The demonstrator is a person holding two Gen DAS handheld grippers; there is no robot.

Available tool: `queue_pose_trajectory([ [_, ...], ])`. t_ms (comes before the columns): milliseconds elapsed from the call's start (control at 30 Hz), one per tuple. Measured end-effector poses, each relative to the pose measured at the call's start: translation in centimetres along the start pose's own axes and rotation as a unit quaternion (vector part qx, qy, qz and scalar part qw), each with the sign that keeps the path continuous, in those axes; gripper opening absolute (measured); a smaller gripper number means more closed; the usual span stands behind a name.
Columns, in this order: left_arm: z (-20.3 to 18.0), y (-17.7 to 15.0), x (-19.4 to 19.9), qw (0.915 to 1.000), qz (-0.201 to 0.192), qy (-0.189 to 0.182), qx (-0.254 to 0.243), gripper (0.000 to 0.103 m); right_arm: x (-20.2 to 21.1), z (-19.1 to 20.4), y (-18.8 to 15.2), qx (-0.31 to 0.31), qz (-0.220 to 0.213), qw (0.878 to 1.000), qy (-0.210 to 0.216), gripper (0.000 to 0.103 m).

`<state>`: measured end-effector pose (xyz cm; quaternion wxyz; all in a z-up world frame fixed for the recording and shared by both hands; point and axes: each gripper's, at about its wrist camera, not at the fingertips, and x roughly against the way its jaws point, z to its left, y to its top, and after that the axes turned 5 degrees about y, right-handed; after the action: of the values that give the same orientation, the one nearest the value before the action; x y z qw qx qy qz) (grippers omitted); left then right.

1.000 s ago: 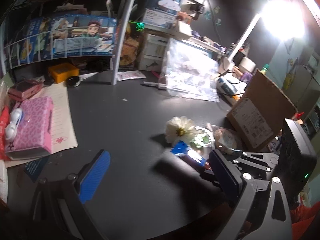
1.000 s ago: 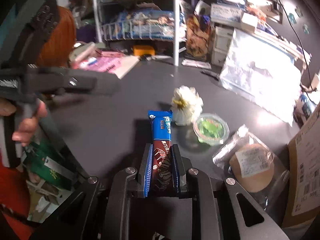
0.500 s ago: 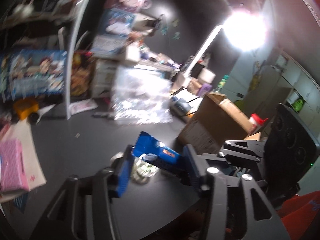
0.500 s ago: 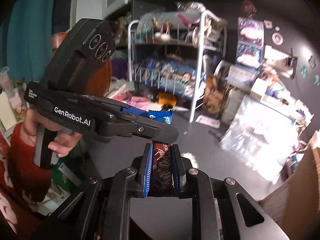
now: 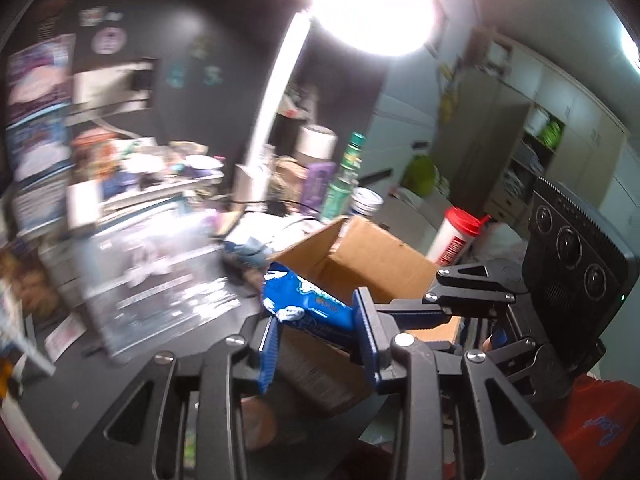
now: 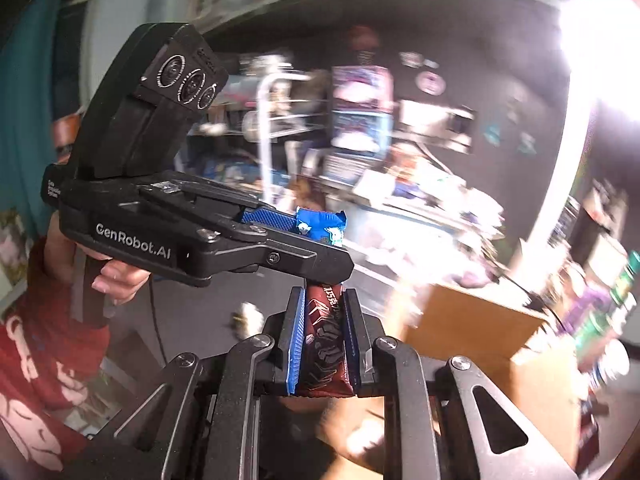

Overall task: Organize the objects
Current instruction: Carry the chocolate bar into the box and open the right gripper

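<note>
both grippers clench one snack bar (image 6: 325, 344); only the right wrist view shows a hand (image 6: 116, 276) holding the left gripper (image 6: 316, 240).

The snack bar (image 6: 325, 340) wears glossy, crinkled foil-like wrapper, the cardboard box (image 5: 360, 264) is matt brown, and the right gripper (image 6: 324, 336) has ribbed blue pads on matt black plastic.

Bright lamp (image 5: 372, 4) glares over dark wall (image 5: 224, 32); cabinets (image 5: 560, 128), perhaps shelving, beyond.
</note>
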<state>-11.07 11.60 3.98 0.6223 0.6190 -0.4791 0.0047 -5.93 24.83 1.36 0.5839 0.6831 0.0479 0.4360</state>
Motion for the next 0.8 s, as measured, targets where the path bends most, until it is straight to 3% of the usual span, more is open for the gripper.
queue_pose_trajectory([
  [167, -2.4, 2.1, -5.0, 0.9984, 0.047, -0.027, -0.015, 0.032, 1.2, -4.0, -1.7, -0.035, 0.023, 0.999, -0.022, 0.013],
  [333, -3.8, 2.5, -7.5, 0.9968, 0.070, -0.029, -0.024, 0.032, 1.5, -5.9, -3.1, -0.049, 0.040, 0.998, -0.031, 0.014],
  [400, -4.2, 2.4, -8.0, 0.9965, 0.076, -0.020, -0.031, 0.050, 1.6, -6.2, -3.5, -0.050, 0.050, 0.997, -0.036, 0.019],
  [433, -4.3, 2.4, -8.1, 0.9966, 0.074, -0.013, -0.034, 0.069, 1.6, -6.3, -3.6, -0.049, 0.053, 0.997, -0.039, 0.030],
  [467, -4.3, 2.5, -7.9, 0.9971, 0.067, -0.005, -0.034, 0.076, 1.5, -6.3, -3.6, -0.047, 0.054, 0.996, -0.043, 0.038],
  [800, -2.4, 2.4, -5.0, 0.9985, 0.039, 0.030, -0.024, 0.079, 2.2, -6.7, -3.6, -0.045, 0.053, 0.995, -0.066, 0.039],
])
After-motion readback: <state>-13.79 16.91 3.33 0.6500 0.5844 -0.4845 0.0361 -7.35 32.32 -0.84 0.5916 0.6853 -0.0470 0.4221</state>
